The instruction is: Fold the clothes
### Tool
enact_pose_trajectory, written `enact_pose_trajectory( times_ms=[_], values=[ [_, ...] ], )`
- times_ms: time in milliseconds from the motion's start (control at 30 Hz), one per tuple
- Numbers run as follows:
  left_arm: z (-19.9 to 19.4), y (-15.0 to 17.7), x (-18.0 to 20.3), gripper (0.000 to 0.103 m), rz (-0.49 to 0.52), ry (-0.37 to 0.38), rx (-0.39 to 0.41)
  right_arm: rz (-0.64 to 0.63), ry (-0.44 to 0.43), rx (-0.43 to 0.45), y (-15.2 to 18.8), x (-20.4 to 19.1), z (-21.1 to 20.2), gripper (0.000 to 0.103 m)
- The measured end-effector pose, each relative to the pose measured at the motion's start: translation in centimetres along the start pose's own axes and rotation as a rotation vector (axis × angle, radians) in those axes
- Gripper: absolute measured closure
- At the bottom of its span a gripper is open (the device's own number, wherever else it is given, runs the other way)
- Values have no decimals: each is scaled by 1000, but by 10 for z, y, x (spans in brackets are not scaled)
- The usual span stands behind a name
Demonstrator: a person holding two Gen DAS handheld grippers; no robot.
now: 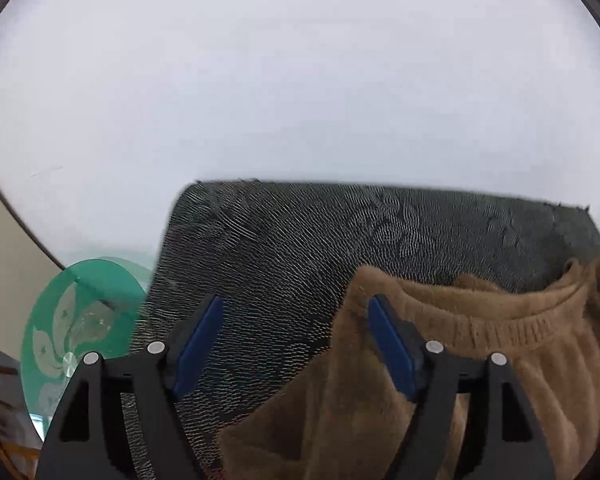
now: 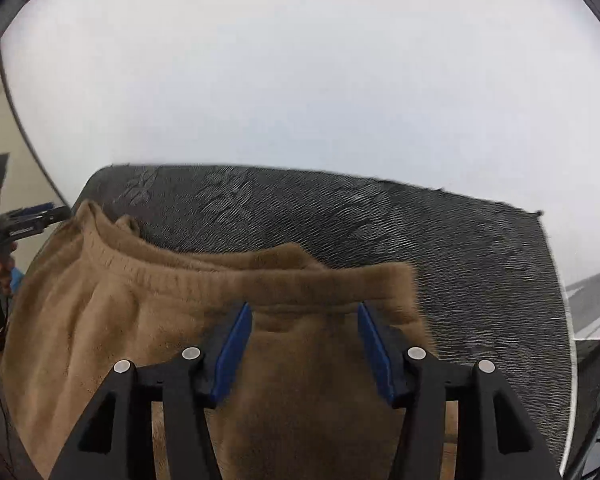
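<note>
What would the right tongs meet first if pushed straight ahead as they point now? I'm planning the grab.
Most likely the ribbed waistband of the brown garment, which lies right ahead of the open right tongs. Past it lies the dark mat. Depth is unclear.

Both wrist cameras look forward and down, close over the white surface (image 1: 300, 80). Each shows the same brown garment (image 1: 480, 344) and dark mat (image 2: 440, 240), from opposite ends.
</note>
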State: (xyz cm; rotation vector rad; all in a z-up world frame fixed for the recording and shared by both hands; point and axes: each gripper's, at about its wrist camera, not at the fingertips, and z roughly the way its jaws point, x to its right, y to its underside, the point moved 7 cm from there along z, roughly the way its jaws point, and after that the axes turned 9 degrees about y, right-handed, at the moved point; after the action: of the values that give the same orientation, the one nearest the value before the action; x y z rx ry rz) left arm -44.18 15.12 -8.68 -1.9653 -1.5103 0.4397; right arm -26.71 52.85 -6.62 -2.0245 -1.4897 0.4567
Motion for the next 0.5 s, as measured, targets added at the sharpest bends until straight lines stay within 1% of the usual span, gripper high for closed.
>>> enact_pose_trajectory(
  times_ms=[100, 133, 167, 233, 267, 300, 333, 367, 433, 500],
  values=[
    [-12, 6, 19, 23, 37, 40, 17, 19, 17, -4, -4, 6, 3, 46],
    [-13, 9, 30, 23, 65, 68, 9, 11, 19, -14, -3, 4, 8, 46],
    [-12, 14, 47, 23, 99, 104, -10, 1, 22, -26, 1, 2, 11, 46],
    [0, 25, 71, 23, 155, 142, -57, -33, 38, -55, 14, 2, 13, 46],
    [9, 32, 76, 23, 173, 120, -79, -57, 63, -72, 19, 1, 20, 46],
    [19, 39, 78, 23, 185, 75, -101, -78, 85, -87, 23, 1, 27, 46],
    [32, 45, 73, 23, 180, 30, -130, -89, 96, -91, 25, 2, 31, 46],
    [41, 48, 66, 21, 142, 33, -150, -89, 92, -87, 24, 3, 32, 46],
    [48, 48, 53, 17, 54, 80, -166, -79, 78, -86, 23, 8, 33, 46],
    [48, 46, 45, 12, 10, 95, -170, -85, 72, -84, 23, 9, 32, 46]
  ],
)
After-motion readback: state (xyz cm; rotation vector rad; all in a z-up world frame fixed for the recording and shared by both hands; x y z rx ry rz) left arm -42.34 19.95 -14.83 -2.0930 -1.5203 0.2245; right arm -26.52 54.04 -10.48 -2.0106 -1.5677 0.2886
